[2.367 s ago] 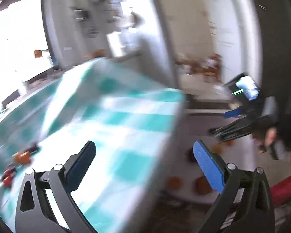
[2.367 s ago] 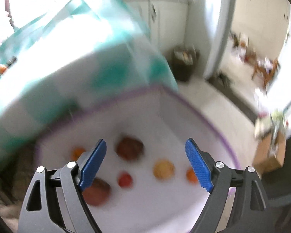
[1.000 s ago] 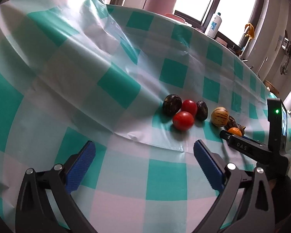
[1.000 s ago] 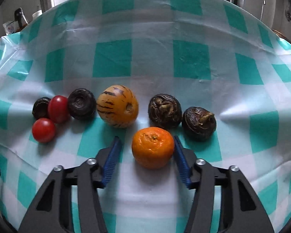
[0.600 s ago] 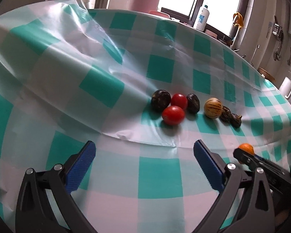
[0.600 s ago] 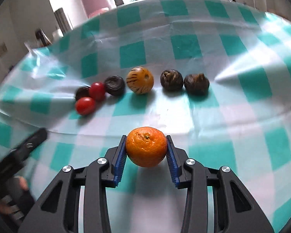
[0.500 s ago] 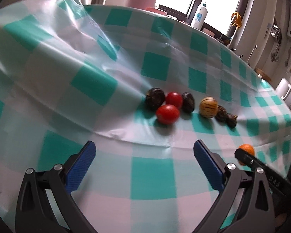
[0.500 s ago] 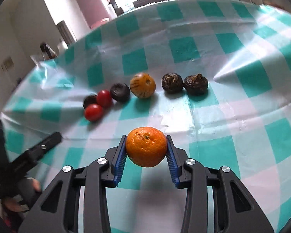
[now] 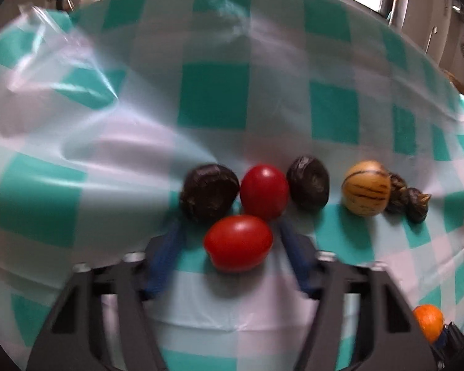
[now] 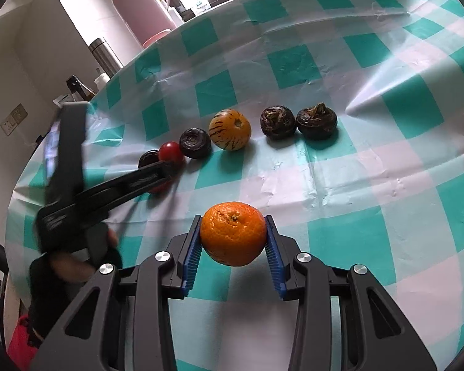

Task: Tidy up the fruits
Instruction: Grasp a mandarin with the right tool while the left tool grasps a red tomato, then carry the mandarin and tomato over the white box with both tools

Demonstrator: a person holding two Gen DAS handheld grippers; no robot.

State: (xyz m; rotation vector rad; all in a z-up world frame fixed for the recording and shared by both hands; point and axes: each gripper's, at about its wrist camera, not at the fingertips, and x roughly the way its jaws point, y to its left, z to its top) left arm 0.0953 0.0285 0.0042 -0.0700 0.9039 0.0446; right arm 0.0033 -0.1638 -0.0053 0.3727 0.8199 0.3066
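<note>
Left hand-held gripper point(image 9: 232, 241) spread astride near tomato point(image 9: 238, 242); right hand-held gripper point(image 10: 233, 242) pinching tangerine point(image 10: 233, 237). Off-centre closure might roll tomato into neighbours.

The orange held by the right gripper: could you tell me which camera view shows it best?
The right wrist view: the orange sits large and sharp between the right gripper's pads. The left wrist view catches it only small at the lower right edge.

The near tomato point(image 9: 238, 242) sits between the left gripper's point(image 9: 229, 247) open jaws — second tomato point(image 9: 264, 191) crowding just behind.
</note>
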